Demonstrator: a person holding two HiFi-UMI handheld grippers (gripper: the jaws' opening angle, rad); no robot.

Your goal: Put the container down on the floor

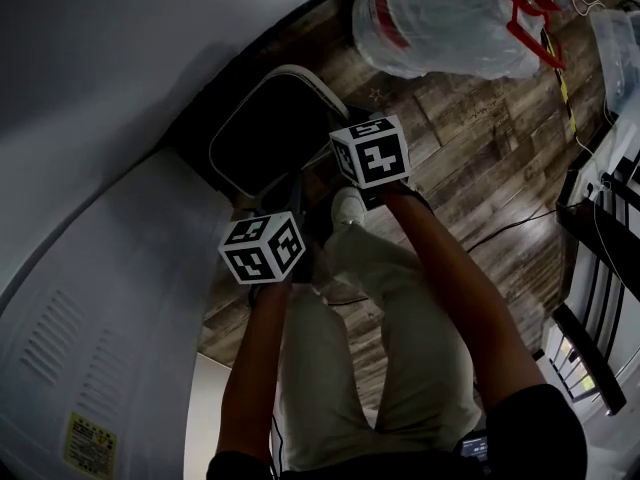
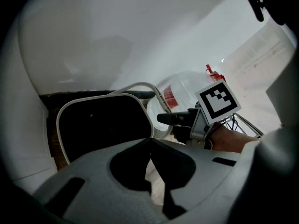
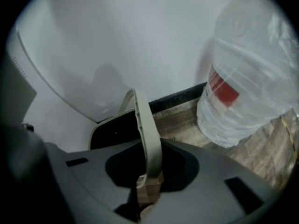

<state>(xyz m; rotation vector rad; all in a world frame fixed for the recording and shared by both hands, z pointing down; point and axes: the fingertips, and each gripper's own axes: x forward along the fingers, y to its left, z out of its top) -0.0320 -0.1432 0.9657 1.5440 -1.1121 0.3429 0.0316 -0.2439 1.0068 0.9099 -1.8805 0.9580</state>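
Wood floor [image 1: 480, 158], right tongs [image 3: 148, 178] down-tilted, clamping container [image 1: 255, 138]

The left gripper [image 2: 150, 146] had its jaws together with nothing between them, aimed at the white-rimmed container [image 2: 88, 100]. The right gripper [image 2: 164, 119] sat at the container's rim, a clear water bottle [image 2: 184, 90] behind it.

One container [image 1: 262, 133], one water bottle [image 1: 440, 18]
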